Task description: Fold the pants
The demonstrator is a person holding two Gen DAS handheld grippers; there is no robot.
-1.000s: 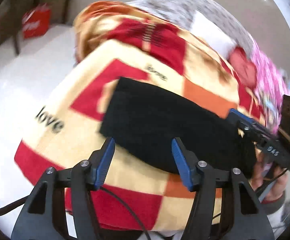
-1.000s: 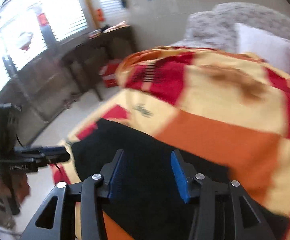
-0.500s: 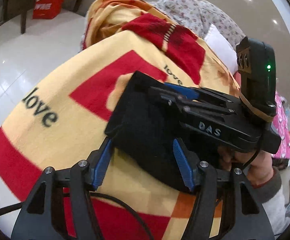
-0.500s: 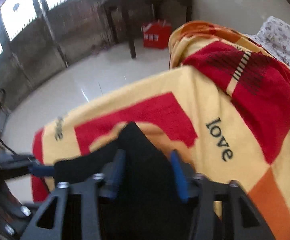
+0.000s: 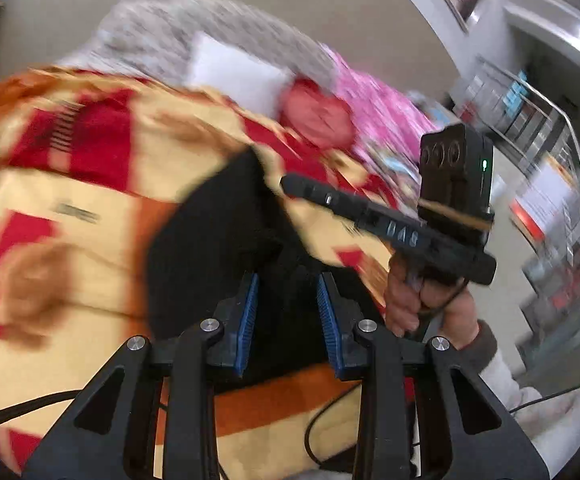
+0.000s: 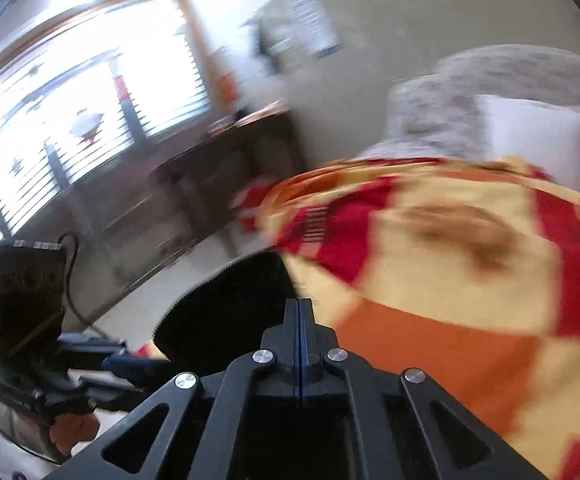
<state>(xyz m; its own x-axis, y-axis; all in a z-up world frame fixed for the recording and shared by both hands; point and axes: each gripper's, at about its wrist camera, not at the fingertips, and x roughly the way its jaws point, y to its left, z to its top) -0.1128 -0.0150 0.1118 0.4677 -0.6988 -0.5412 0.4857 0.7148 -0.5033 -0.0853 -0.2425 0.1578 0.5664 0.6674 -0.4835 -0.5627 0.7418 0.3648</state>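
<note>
The black pants [image 5: 209,248] lie bunched on a red, cream and orange patterned blanket [image 5: 69,208] that covers a bed, and part of the cloth rises off the blanket toward the left gripper [image 5: 285,312]. Its blue-padded fingers [image 5: 247,320] stand narrow and are closing, with black fabric between them; whether the pads already press on it is hard to tell through the blur. The right gripper [image 6: 298,320] has its fingers fully together. In its own view the dark cloth [image 6: 225,304] sits just beside and behind the tips, yet no fabric shows in the seam between them, so it appears to hold nothing. From the left wrist view the same tool [image 5: 330,200] points out over the blanket clear of the pants, gripped by the person's hand [image 5: 414,300].

The main risk, judged from this, is a one-sided lift: if the left fingers catch only a thin fold, the pants may slip free or hang crooked, and the fold would land skewed. The right fingers, closed on nothing, would have to reopen and come back to the cloth. The soft blanket could also be pinched together with the pants and dragged up. Both views are smeared, which suggests fast motion, and a hasty grab makes a partial grip more likely. Behind the blanket lie a grey flowered cover [image 5: 217,28], a white pillow [image 5: 233,76] and pink bedding [image 5: 374,108], all well apart from the work.
</note>
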